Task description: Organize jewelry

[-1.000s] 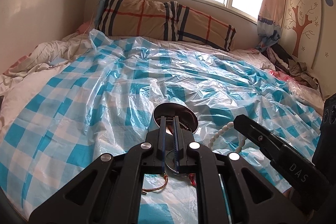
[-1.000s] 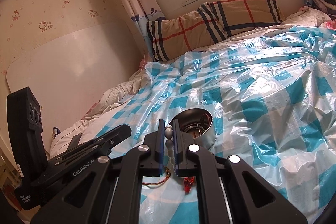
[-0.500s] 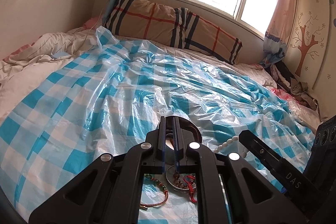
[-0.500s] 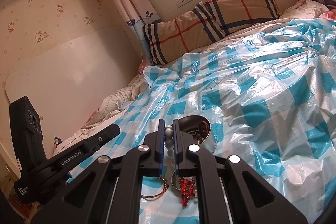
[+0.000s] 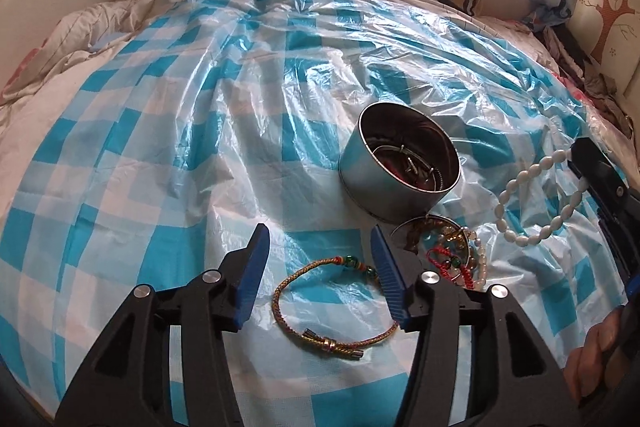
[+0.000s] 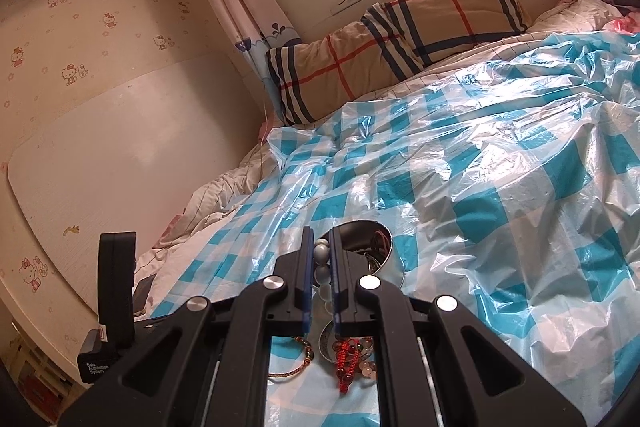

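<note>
Holding a white bead bracelet [image 5: 536, 203] in the closed right claw [image 6: 321, 259], near the tin [image 5: 400, 163]. The left claw [image 5: 320, 267] gapes empty over a gold cord bracelet [image 5: 320, 303]. The tin already holds jewelry; several pieces remain on the bed.

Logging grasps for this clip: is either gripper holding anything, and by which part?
The right gripper pinches the white bead bracelet by a few beads at its top; the loop hangs free. The left gripper is open, empty.

Blue-and-white checked plastic sheet [image 5: 248, 75], silver tin [image 5: 384, 183], white bead bracelet [image 5: 532, 195], tan plaid pillow [image 6: 400, 39].
</note>
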Motion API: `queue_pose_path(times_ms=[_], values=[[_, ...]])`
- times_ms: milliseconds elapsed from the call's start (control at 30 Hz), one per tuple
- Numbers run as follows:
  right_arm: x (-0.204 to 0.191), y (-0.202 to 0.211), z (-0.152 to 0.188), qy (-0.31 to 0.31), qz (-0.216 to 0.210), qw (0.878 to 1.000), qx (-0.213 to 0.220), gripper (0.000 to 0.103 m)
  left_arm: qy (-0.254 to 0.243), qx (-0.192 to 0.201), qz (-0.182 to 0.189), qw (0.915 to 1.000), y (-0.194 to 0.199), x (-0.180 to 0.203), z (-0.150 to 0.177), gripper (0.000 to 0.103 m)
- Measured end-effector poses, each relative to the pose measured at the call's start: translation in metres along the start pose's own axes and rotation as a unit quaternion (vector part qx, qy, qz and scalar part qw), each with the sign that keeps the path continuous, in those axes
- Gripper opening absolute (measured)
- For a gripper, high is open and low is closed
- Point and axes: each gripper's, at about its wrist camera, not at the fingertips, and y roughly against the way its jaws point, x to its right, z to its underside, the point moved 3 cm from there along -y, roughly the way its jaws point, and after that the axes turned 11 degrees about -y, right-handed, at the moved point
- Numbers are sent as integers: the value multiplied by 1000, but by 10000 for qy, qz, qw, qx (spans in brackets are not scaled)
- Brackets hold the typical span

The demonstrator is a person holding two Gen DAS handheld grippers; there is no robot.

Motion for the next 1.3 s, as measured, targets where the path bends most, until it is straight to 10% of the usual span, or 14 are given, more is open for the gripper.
queue_pose_path(times_ms=[167,367,767,1300], values=[[2,0,0,-40,-5,10000,-14,9,-243,-670,-140,9974,-21,2,10,48],[2,0,0,-61,-15,10000,-8,8,-603,-917,-334,9934,-20,9,12,3],[-5,0,0,35,-187,9998,49,9,-9,1370,526,9892,56,29,-25,3],[-13,-24,-17,171,-307,9993,138,9,346,1860,615,9800,40,45,-62,3]])
